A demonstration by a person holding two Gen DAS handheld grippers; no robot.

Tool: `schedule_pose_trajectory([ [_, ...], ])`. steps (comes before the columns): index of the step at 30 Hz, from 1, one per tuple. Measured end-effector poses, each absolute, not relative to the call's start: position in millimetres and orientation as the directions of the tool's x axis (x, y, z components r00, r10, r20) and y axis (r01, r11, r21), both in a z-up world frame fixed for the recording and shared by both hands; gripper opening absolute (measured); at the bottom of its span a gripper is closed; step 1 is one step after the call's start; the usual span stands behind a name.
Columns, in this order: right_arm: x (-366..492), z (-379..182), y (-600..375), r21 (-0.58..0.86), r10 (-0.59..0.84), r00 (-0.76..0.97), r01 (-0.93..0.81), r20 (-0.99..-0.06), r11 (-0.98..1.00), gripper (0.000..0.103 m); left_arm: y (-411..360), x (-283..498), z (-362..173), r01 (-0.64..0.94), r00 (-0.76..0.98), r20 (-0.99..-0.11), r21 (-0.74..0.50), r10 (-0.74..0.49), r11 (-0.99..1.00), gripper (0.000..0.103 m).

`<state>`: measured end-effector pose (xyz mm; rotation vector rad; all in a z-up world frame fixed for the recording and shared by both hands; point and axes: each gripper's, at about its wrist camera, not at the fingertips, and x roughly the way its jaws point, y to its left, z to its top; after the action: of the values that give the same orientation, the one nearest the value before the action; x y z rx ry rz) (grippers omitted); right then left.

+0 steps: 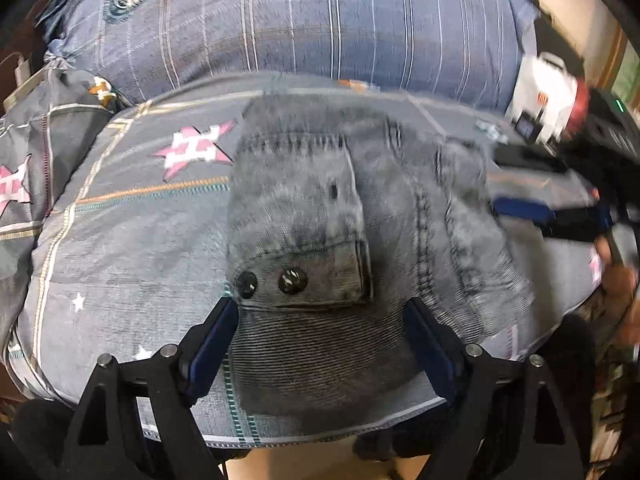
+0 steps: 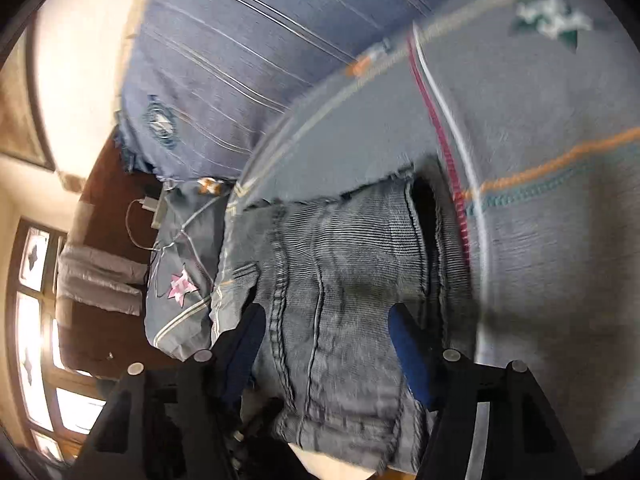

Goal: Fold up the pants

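Grey washed denim pants [image 1: 344, 216] lie folded in a compact bundle on the bed cover [image 1: 132, 232], waistband with two dark buttons [image 1: 270, 282] toward me. My left gripper [image 1: 322, 312] is open, its blue-padded jaws standing either side of the waistband end, just above the cloth. In the left wrist view my right gripper [image 1: 520, 184] shows at the bundle's right edge, blurred. In the right wrist view the right gripper [image 2: 326, 318] is open over the seamed denim [image 2: 340, 280], jaws either side of it. Both views are motion-blurred.
A blue striped pillow [image 1: 320, 24] lies behind the pants. A second patterned pillow [image 1: 48, 140] sits at the left. The bed's near edge [image 1: 320, 436] is just below my left gripper. White boxes [image 1: 548, 84] stand at the far right. A window [image 2: 36, 344] shows left.
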<state>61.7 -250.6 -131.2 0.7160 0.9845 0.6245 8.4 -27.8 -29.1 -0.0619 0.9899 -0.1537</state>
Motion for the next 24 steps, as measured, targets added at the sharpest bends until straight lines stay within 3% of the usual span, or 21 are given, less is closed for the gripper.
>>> schedule_pose_trajectory([
  [3,34,-124,-249,0.818,0.812,0.397,-0.210,-0.428,0.535,0.069,-24,6,-23,0.089,0.573,-0.802,-0.143,-0.168,0.986,0.085],
  [6,17,-142,-235,0.858,0.867,0.321,-0.227,-0.381,0.461,0.069,-34,14,-40,0.094,0.516,-0.846,-0.098,-0.133,0.991,0.085],
  [7,14,-153,-233,0.851,0.861,0.310,-0.218,-0.404,0.478,0.070,-38,17,-49,0.097,0.492,-0.862,-0.081,-0.118,0.992,0.085],
  [8,17,-172,-231,0.815,0.815,0.306,-0.168,-0.491,0.554,0.065,-39,17,-52,0.097,0.493,-0.863,-0.070,-0.109,0.993,0.085],
  [11,12,-179,-241,0.853,0.829,0.338,-0.119,-0.446,0.508,0.063,-35,8,-34,0.086,0.536,-0.832,-0.113,-0.142,0.990,0.085],
  [13,6,-160,-237,0.804,0.789,0.371,-0.156,-0.490,0.573,0.064,-32,2,-22,0.085,0.582,-0.801,-0.110,-0.139,0.990,0.085],
  [15,1,-144,-232,0.808,0.808,0.377,-0.208,-0.454,0.551,0.065,-25,2,-19,0.059,0.615,-0.782,-0.083,-0.102,0.995,0.085],
  [18,3,-142,-223,0.811,0.813,0.385,-0.223,-0.436,0.541,0.076,-22,19,-47,0.048,0.512,-0.852,-0.093,-0.105,0.994,0.085],
  [20,16,-167,-219,0.792,0.777,0.354,-0.138,-0.521,0.594,0.074,-23,24,-64,0.076,0.473,-0.866,-0.143,-0.162,0.987,0.087],
  [24,19,-128,-224,0.782,0.770,0.418,-0.192,-0.481,0.593,0.074,-25,22,-60,0.083,0.490,-0.860,-0.119,-0.145,0.989,0.088],
])
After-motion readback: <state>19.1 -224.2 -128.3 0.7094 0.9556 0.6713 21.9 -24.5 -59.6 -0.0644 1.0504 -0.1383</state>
